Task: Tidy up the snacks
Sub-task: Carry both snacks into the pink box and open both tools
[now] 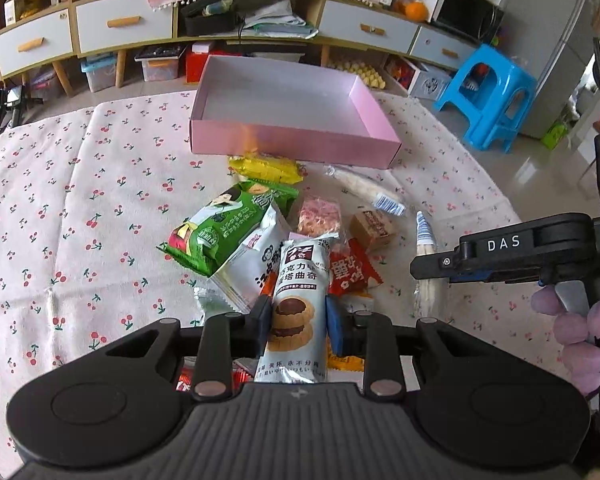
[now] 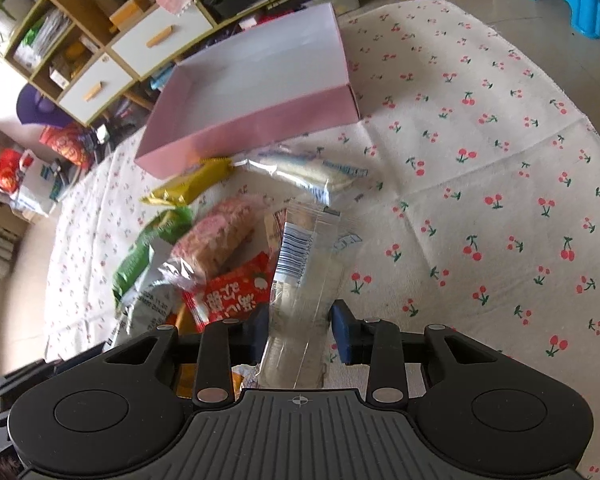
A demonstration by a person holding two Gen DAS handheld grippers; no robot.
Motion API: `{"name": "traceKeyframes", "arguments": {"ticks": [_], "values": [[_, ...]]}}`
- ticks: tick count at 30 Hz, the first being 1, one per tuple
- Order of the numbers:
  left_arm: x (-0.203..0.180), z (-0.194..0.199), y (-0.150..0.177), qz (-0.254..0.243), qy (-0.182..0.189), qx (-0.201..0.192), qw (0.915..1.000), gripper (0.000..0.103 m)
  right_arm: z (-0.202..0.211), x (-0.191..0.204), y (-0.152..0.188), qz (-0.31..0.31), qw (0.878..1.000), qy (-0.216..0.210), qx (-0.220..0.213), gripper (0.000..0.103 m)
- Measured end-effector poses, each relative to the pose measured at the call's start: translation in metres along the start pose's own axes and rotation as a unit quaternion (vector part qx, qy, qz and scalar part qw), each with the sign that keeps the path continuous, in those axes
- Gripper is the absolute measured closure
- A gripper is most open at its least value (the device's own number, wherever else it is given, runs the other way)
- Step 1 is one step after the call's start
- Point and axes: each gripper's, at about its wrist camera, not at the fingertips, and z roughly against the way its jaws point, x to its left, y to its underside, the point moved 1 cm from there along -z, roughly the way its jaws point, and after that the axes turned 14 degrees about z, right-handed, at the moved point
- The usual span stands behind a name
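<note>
Both your tongs were loaded: left gripper (image 1: 298,326) pinched the white chocolate-tart cookie packet (image 1: 298,304), right gripper (image 2: 300,334) the clear barcoded wafer packet (image 2: 304,280), long axes pointing toward the empty pink cardboard box (image 1: 288,142) ahead.

Left gripper (image 1: 299,326): matt black plastic, ribbed grey housing, clamped on a glossy film cookie packet (image 1: 298,312). Right gripper (image 2: 300,330): same matt plastic, blue pads, pinching a clear shiny cellophane wrapper (image 2: 306,280). Beneath both: soft woven cloth (image 1: 80,200), cherry print. Ahead of the jaws: smooth pink cardboard box (image 1: 292,146), white matt interior.
</note>
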Motion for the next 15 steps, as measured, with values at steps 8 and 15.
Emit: {"name": "traceKeyframes", "arguments": {"ticks": [8, 15], "values": [[0.002, 0.010, -0.009, 0.022, 0.020, -0.014, 0.9995, 0.078, 0.019, -0.005, -0.010, -0.021, 0.999, -0.023, -0.024, 0.070], [0.000, 0.021, -0.031, 0.052, 0.039, -0.045, 0.9969, 0.078, 0.037, -0.009, -0.027, -0.051, 0.996, -0.043, -0.062, 0.070]]}}
